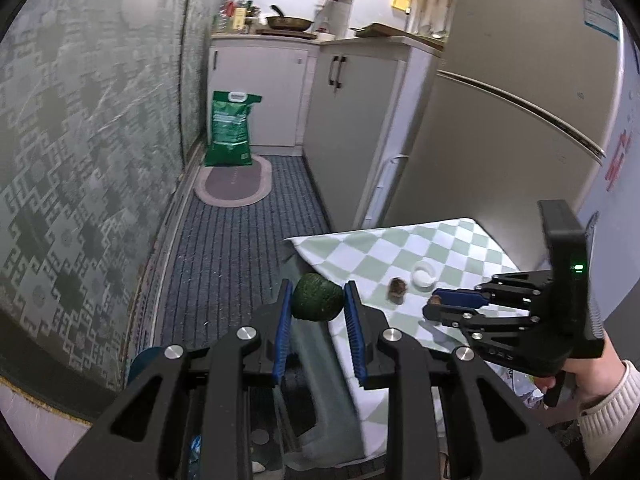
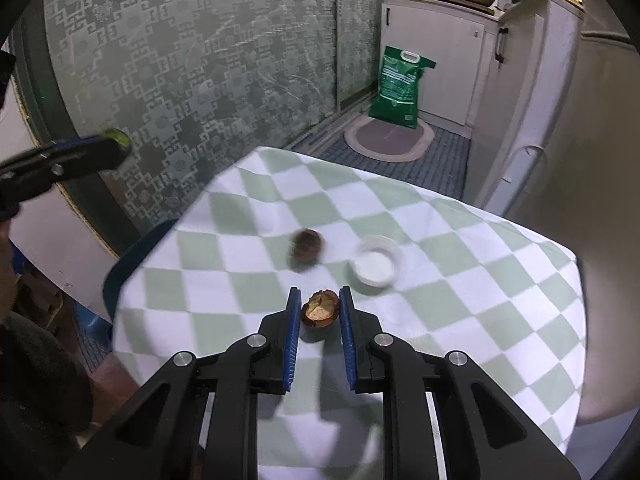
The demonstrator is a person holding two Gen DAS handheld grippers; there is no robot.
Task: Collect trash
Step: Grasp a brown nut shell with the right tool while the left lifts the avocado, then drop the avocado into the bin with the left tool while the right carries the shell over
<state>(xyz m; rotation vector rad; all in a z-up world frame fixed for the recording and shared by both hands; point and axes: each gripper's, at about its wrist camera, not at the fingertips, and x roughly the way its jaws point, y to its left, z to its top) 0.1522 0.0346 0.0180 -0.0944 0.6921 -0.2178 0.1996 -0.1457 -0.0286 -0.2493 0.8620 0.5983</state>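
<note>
Two pieces of trash are in hand at once. A brown nutshell half (image 2: 321, 309), hollow side up, is bracketed by the blue pads of the right gripper (image 2: 320, 312) on the checked tabletop (image 2: 460, 280); the pads stand at either flank of it, seemingly touching, yet no lift is seen, so a true pinch cannot be told. A dark green avocado (image 1: 317, 297) is clamped between the pads of the left gripper (image 1: 318, 300) and is carried clear of the tabletop edge, over the striped floor carpet (image 1: 240, 248).

Still lying on the cloth: a second brown shell (image 2: 306, 245), just beyond the first, and a small white dish or cap (image 2: 377, 264) beside it to the right.

Judged step: securing the shell before it is raised. The shell is light, hard and curved, so it is likely to squirt out if squeezed off-centre. The pads should be kept level with its widest part, the closing finished gently, and the lift made straight up so that the cloth is not dragged. The neighbouring shell should be left undisturbed.

A bluish bin-like rim (image 1: 320, 360) is glimpsed below the left gripper; whether it is the trash container cannot be told. Beyond: refrigerator (image 1: 520, 100), a green sack (image 1: 231, 128), patterned wall (image 1: 80, 140).
</note>
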